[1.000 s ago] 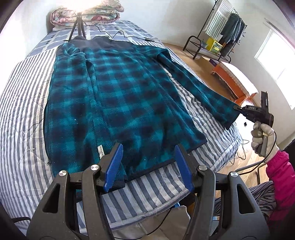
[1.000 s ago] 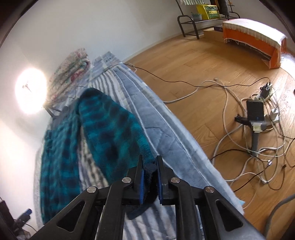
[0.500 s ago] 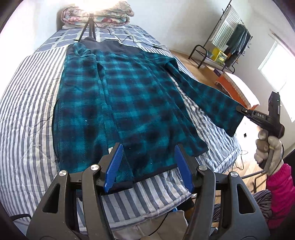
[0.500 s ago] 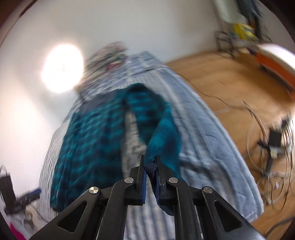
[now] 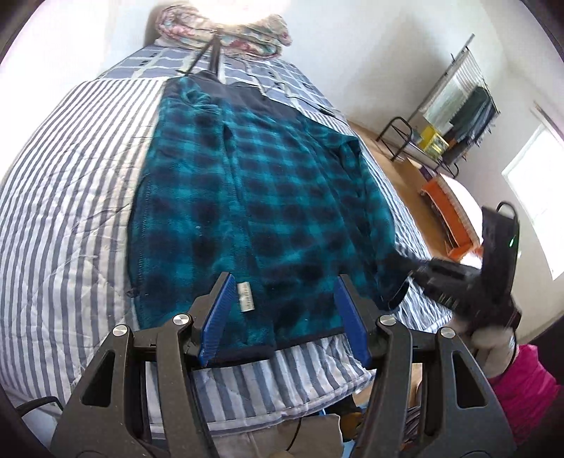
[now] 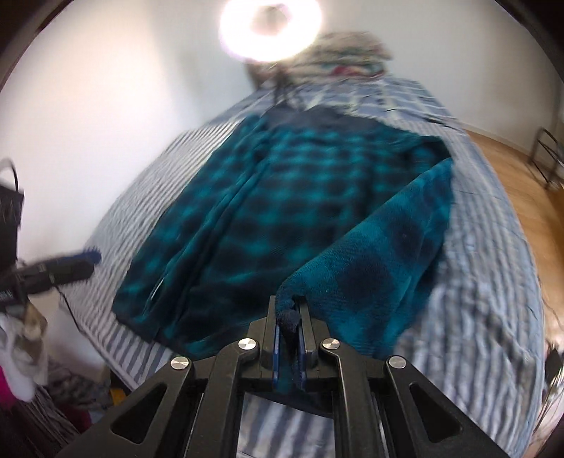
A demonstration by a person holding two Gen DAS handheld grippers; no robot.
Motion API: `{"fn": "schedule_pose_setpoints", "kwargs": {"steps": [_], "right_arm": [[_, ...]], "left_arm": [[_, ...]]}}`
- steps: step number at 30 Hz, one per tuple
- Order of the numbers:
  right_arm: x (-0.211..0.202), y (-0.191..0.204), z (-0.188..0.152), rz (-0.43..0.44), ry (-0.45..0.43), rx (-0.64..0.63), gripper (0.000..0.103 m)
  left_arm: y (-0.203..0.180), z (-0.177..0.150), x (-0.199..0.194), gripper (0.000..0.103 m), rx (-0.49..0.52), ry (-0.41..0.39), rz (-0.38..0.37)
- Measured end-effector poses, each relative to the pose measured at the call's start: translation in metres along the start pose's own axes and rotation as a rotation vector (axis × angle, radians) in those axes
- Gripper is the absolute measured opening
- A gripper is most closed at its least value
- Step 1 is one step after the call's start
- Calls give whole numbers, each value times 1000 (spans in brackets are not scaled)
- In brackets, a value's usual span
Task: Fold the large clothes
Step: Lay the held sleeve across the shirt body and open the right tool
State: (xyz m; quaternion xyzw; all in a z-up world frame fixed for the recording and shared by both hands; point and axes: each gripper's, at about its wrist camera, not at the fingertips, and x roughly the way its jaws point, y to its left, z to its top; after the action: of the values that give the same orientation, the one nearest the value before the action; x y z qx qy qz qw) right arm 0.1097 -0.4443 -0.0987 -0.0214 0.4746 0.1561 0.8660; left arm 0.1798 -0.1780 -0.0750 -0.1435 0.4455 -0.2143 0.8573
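Note:
A teal and navy plaid fleece jacket lies flat on the striped bed, collar far, hem near. My left gripper is open and empty, jaws wide, just above the jacket's hem. My right gripper is shut on the cuff of the jacket's right sleeve and holds it over the jacket's right side near the hem. The right gripper also shows blurred at the right of the left wrist view. The jacket fills the right wrist view.
Folded quilts and a tripod stand at the bed's head under a bright ring light. A clothes rack and an orange bench stand on the wood floor at the right.
My right gripper has swung the sleeve from out over the bed's right edge inward onto the jacket's right side. My left gripper has edged forward over the hem and stays open.

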Motion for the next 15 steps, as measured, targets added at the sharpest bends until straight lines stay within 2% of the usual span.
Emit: {"fn": "schedule_pose_setpoints", "kwargs": {"steps": [7, 11, 15], "right_arm": [[53, 55, -16, 45, 137, -177, 5], [73, 56, -31, 67, 208, -194, 6], [73, 52, -34, 91, 215, -195, 6]], "left_arm": [[27, -5, 1, 60, -90, -15, 20], [34, -11, 14, 60, -127, 6, 1], [28, -19, 32, 60, -141, 37, -35]]}}
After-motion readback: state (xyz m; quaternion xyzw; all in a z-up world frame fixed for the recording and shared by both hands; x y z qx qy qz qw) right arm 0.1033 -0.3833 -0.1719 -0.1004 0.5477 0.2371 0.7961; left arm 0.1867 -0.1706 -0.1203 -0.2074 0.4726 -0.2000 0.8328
